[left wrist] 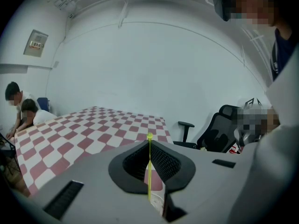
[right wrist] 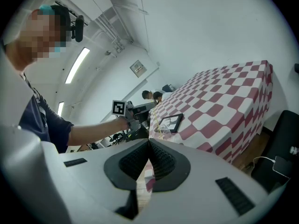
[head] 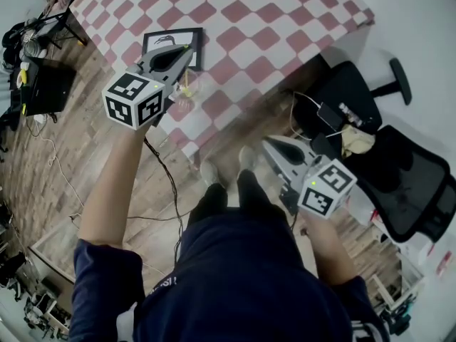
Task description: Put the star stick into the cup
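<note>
My left gripper point(head: 188, 50) is shut on a thin yellow-green star stick point(head: 187, 78), which hangs upright from its tips. The stick's point(left wrist: 149, 171) small knob shows just above the closed jaws in the left gripper view. A clear cup point(head: 187, 97) stands near the table's front edge, right under the stick. Whether the lower end is inside the cup, I cannot tell. My right gripper point(head: 265, 141) hangs low over the floor, away from the table, shut with nothing in it. The right gripper view shows its closed jaws point(right wrist: 149, 141) and, far off, the cup point(right wrist: 163, 132).
The table point(head: 249, 20) has a red and white checkered cloth. A black framed picture point(head: 173, 45) lies behind the cup. Black office chairs point(head: 399, 177) stand at the right. A dark bag point(head: 46, 84) and cables lie on the wooden floor at the left. People sit at the table's far end point(left wrist: 21, 113).
</note>
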